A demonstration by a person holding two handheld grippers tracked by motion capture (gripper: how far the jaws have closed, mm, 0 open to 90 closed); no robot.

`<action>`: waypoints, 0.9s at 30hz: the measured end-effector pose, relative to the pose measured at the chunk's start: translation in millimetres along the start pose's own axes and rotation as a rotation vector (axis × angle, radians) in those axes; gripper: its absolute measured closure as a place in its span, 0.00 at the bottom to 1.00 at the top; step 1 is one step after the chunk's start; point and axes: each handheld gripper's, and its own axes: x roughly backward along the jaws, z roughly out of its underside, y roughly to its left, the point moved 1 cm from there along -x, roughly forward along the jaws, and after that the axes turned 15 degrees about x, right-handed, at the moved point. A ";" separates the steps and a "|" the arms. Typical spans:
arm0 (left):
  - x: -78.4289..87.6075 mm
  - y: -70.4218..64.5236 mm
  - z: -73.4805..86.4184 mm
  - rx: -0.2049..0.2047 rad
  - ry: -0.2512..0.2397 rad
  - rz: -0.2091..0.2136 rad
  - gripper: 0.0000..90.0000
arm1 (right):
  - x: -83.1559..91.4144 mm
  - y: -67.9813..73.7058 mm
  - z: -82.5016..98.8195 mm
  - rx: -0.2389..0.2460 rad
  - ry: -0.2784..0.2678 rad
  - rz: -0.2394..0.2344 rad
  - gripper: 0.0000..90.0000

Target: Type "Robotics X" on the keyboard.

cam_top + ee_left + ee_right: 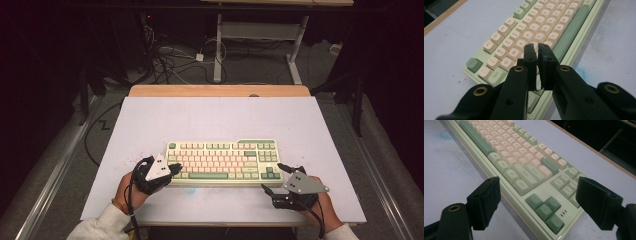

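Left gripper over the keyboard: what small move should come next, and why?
Probably ease the left gripper straight down to press a key. Its jaws are shut to a narrow tip, poised above the left letter rows of the keyboard. The right gripper is open by the arrow keys, so I would leave it parked.

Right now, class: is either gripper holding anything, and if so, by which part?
Nothing is held. The left gripper is shut with nothing between its jaws, poised over the keyboard; the right gripper is open near its arrow-key corner.

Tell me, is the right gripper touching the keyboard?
Apart. In the right gripper view the right gripper has open jaws standing wide, above the keyboard's arrow-key corner; table and keys show between the pads and no pad rests on the case.
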 end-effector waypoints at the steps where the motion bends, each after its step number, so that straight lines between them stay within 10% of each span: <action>1: 0.3 0.2 0.8 0.000 0.000 0.000 0.93 | 0.0 -0.1 -0.1 0.000 0.000 0.000 0.23; 27: 7.2 8.1 17.7 0.020 0.020 -0.036 0.93 | -3.6 1.1 -5.3 0.003 0.005 -0.015 0.26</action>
